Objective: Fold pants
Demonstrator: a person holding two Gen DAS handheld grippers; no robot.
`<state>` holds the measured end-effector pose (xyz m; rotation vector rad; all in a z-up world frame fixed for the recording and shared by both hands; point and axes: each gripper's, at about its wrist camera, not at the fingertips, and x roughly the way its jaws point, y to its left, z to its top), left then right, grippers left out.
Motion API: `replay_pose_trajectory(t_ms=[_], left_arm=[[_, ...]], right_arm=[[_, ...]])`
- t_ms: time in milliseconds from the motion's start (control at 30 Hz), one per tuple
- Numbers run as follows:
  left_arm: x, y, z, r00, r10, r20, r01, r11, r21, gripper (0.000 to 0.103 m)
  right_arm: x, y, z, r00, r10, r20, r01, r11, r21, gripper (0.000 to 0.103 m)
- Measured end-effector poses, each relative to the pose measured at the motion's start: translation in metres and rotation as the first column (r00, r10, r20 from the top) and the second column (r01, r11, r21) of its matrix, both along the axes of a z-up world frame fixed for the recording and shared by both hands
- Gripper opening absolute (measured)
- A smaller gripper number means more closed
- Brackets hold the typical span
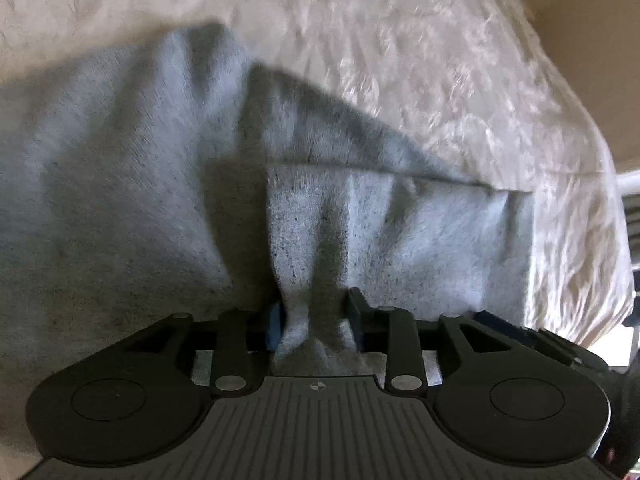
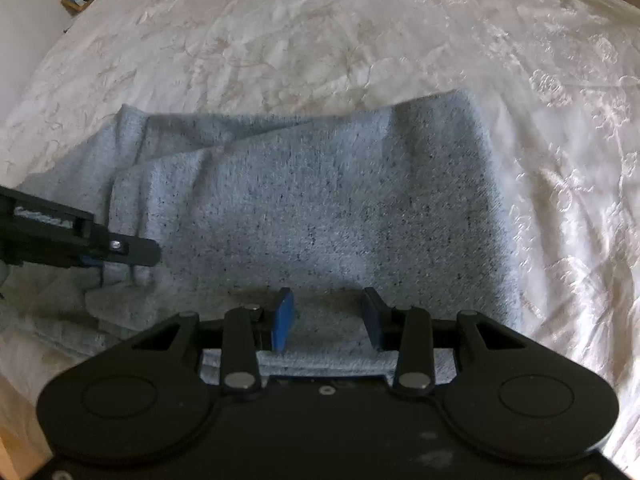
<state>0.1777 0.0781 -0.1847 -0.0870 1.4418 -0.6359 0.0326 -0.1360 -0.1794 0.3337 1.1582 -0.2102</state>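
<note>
I am holding the pants (image 2: 304, 216) on the bed (image 2: 320, 40), where they are lying partly folded in a thick grey stack across the pale cover. My left tongs (image 1: 316, 320) are clamping a bunched ridge of the cloth between their blue pads, and the fabric is pulling up into tight creases toward them. My right tongs (image 2: 328, 320) are standing apart over the near edge of the stack, with cloth lying between and under the pads but nothing pinched. In the right view I am seeing the left tongs reaching in from the side at the stack's left end, where loose layers are spilling out unevenly.

I am judging that a fold is under way and that only one side is secured. If I am lifting or dragging with the left alone, the top layer is likely to skew and the stack to slide out of line, because the right end is lying free. The left grip is taking a thick gather, so I cannot tell how many layers it is holding; an inner one slipping out would leave a lump inside the fold. The cover looks smooth and slippery, so the whole pile may travel instead of folding. The right pads closing too shallow would catch only the upper layer.
</note>
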Motion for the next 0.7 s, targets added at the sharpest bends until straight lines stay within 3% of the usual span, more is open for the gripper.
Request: replay_pose_trajectory(t_ms=[100,233,333,400,467,533,700], left_arm=[[-0.005,0.015,0.016,0.996,-0.011,0.092,0.008,1.0,0.029,0.045],[-0.004,0.046,0.027,0.991,0.031,0.131,-0.038,0.998,0.049,0.046],[-0.004,0.076,0.033,0.986,0.067,0.151,-0.077,0.995,0.062,0.047],[-0.004,0.095,0.035,0.984,0.092,0.153,-0.103,0.993,0.064,0.056],[-0.005,0.113,0.035,0.982,0.11,0.154,-0.121,0.991,0.064,0.064],[-0.007,0.128,0.032,0.984,0.104,0.148,-0.116,0.99,0.078,0.065],[-0.019,0.149,0.014,0.991,-0.005,0.13,-0.014,0.99,0.142,0.065]], right_arm=[[0.002,0.0,0.009,1.0,-0.011,0.0,0.011,1.0,-0.03,0.04],[0.009,0.02,0.031,0.996,0.055,0.077,-0.051,0.997,-0.05,0.04],[0.023,0.048,0.035,0.988,0.111,0.109,-0.11,0.994,-0.017,0.04],[0.03,0.07,0.031,0.981,0.157,0.111,-0.157,0.988,-0.01,0.04],[0.034,0.09,0.021,0.976,0.194,0.101,-0.195,0.981,-0.003,0.04],[0.036,0.107,0.007,0.974,0.222,0.053,-0.222,0.975,-0.003,0.04],[0.023,0.131,0.001,0.965,0.262,-0.007,-0.262,0.963,-0.056,0.041]])
